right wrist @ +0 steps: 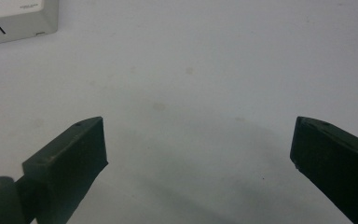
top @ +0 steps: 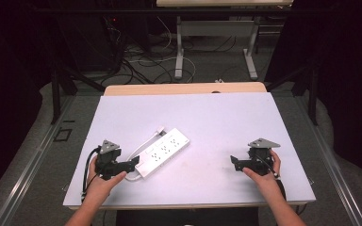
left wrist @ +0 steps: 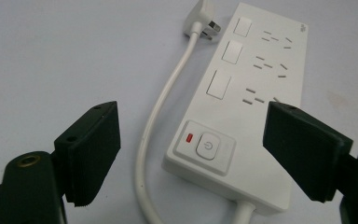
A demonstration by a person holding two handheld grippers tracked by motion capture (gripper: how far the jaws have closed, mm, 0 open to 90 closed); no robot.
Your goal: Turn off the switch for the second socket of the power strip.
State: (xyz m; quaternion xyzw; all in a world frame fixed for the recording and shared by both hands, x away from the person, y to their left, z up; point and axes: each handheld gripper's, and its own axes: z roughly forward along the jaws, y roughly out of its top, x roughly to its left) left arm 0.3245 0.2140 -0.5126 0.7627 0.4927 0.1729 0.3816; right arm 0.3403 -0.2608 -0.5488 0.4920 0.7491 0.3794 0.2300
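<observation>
A white power strip (top: 162, 152) lies slanted on the white table top, left of centre, with its white cable (top: 139, 150) looping back beside it to the plug (top: 160, 128). My left gripper (top: 128, 168) is at the strip's near end, open. In the left gripper view the jaws of the left gripper (left wrist: 192, 119) stand wide on either side of the switch end of the strip (left wrist: 247, 93), above its power button (left wrist: 206, 145) and cable (left wrist: 158, 116), without pressing on them. My right gripper (top: 235, 163) rests open at the right, with nothing between its jaws (right wrist: 198, 135). A corner of the strip (right wrist: 18, 18) shows far off.
The white board (top: 217, 117) covers a wooden table, whose far edge (top: 184, 88) shows. Beyond it the floor holds loose cables and the legs of another desk (top: 179, 52). Bare table surface lies between the strip and my right gripper.
</observation>
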